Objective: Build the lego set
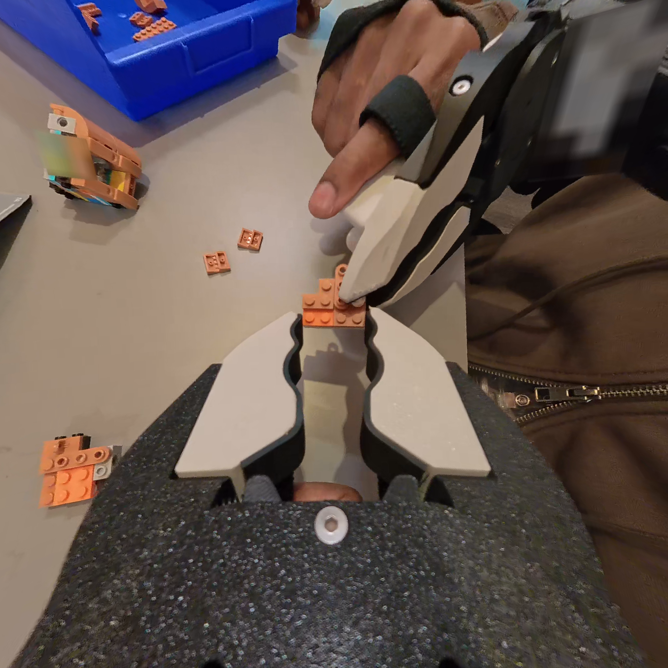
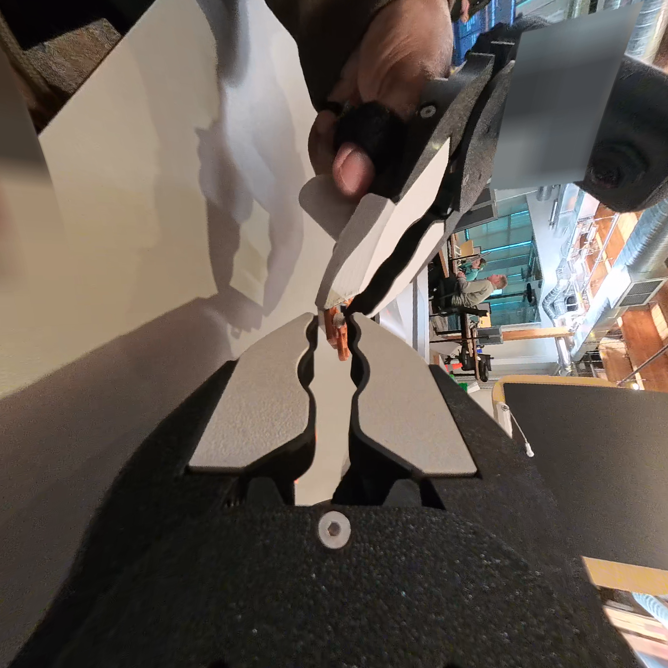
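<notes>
An orange plate assembly [image 1: 334, 312] of several studded plates is held above the grey table [image 1: 180, 361]. My left gripper [image 1: 335, 320] is shut on it, one fingertip on each side edge. My right gripper [image 1: 356, 298] comes down from the upper right with its jaws closed on the assembly's far right corner, where a narrow orange plate with a hole [image 1: 341, 270] sticks out. In the right wrist view the assembly [image 2: 339, 339] shows edge-on between my right gripper's [image 2: 333, 320] tips, and the left gripper [image 2: 341, 302] meets it from above.
A blue bin [image 1: 202, 61] with loose orange pieces stands at the back left. A partly built orange car model [image 1: 105, 166], two small orange plates [image 1: 217, 262] [image 1: 250, 239] and an orange sub-assembly [image 1: 72, 470] lie on the table. A brown jacket [image 1: 578, 325] is close on the right. Left and right tips are no more than a few centimetres apart.
</notes>
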A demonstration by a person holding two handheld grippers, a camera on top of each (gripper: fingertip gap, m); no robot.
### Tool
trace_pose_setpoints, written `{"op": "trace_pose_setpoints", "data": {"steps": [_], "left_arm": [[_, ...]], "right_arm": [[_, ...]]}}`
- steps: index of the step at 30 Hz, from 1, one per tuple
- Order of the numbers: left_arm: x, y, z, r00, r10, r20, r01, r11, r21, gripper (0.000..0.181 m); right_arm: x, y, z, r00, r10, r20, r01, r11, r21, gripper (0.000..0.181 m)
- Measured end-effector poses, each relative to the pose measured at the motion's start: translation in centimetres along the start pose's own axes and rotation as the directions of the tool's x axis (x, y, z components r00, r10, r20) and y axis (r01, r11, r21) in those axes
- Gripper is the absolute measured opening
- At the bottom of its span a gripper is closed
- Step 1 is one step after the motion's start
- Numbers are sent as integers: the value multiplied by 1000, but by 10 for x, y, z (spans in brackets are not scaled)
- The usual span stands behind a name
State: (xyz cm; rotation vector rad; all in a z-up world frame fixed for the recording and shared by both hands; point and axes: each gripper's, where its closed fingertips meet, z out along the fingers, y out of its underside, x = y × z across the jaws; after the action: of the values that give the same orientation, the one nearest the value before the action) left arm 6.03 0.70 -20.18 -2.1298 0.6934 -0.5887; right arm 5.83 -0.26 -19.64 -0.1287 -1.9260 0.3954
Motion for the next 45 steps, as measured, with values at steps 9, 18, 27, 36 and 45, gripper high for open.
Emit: {"op": "trace_pose_setpoints", "data": {"steps": [9, 18, 27, 36, 45], "left_arm": [[1, -2, 1, 998, -29, -48, 29, 999, -16, 33], [5, -4, 2, 996, -37, -87, 35, 999, -21, 33], [6, -4, 3, 994, -37, -99, 35, 999, -29, 33], [6, -4, 5, 993, -45, -110, 42, 999, -29, 32], [2, -14, -6, 988, -107, -114, 120, 987, 110, 39]], "right_arm": [[0, -1, -1, 1000, -24, 16, 24, 1000, 5, 14], [1, -2, -5, 999, -2, 49, 1, 1000, 23, 13], [0, -1, -6, 997, 2, 72, -3, 1000, 21, 13], [0, 0, -7, 995, 34, 93, -37, 999, 22, 13], [27, 1, -13, 974, 223, -32, -220, 972, 87, 13]]}}
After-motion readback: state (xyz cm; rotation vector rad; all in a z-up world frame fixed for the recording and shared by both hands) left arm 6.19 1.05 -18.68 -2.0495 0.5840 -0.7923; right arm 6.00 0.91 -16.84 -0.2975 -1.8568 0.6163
